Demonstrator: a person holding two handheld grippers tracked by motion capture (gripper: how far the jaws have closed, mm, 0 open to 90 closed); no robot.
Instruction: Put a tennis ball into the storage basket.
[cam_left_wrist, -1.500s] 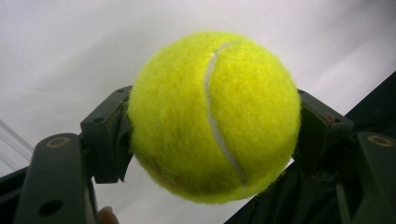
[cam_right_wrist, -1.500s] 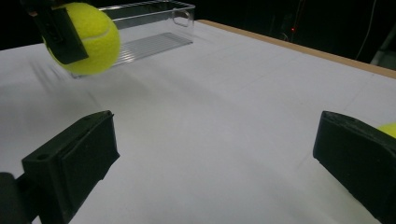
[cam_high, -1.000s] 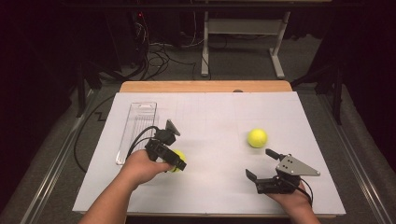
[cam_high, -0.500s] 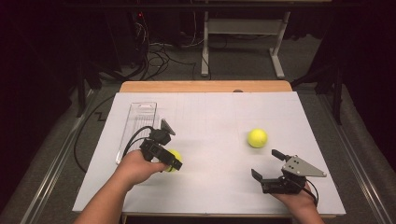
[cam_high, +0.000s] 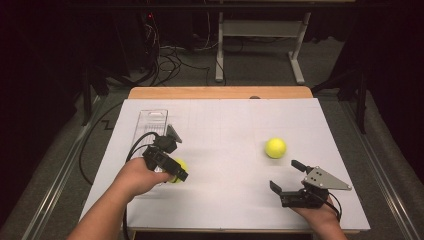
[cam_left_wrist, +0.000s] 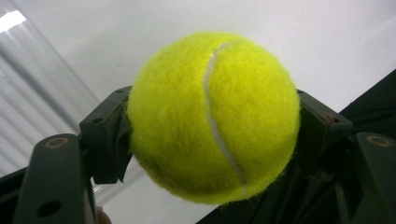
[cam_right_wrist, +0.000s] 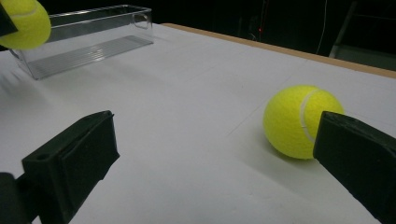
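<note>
Fuzzy neon-yellow felt with a curved white seam, that's the held tennis ball (cam_left_wrist: 212, 116), and up close in the left gripper view it looks pretty fresh, nap all fluffy around the outline. The left gripper (cam_high: 172, 172) is clamped on it from both sides, black pads pressed into the felt left and right. In the high view it sits over the left part of the white table (cam_high: 225, 200), just beside the near end of the clear plastic tray (cam_high: 150, 120), which lies lengthwise along the table's left side. You can catch the same ball at the top left corner of the right gripper view too, with the tray right behind it.

The second tennis ball (cam_high: 276, 148) rests loose on the table's right half, well apart from the first one. The right gripper (cam_high: 290, 180) hovers near it on the near side with its jaws spread wide and nothing between them; in its own view the ball sits just past the right jaw.

Room-wise, the whole middle of the table is bare white sheet. A wooden edge (cam_high: 220, 93) runs along the far side, with dark floor and cables (cam_high: 170, 60) beyond.
</note>
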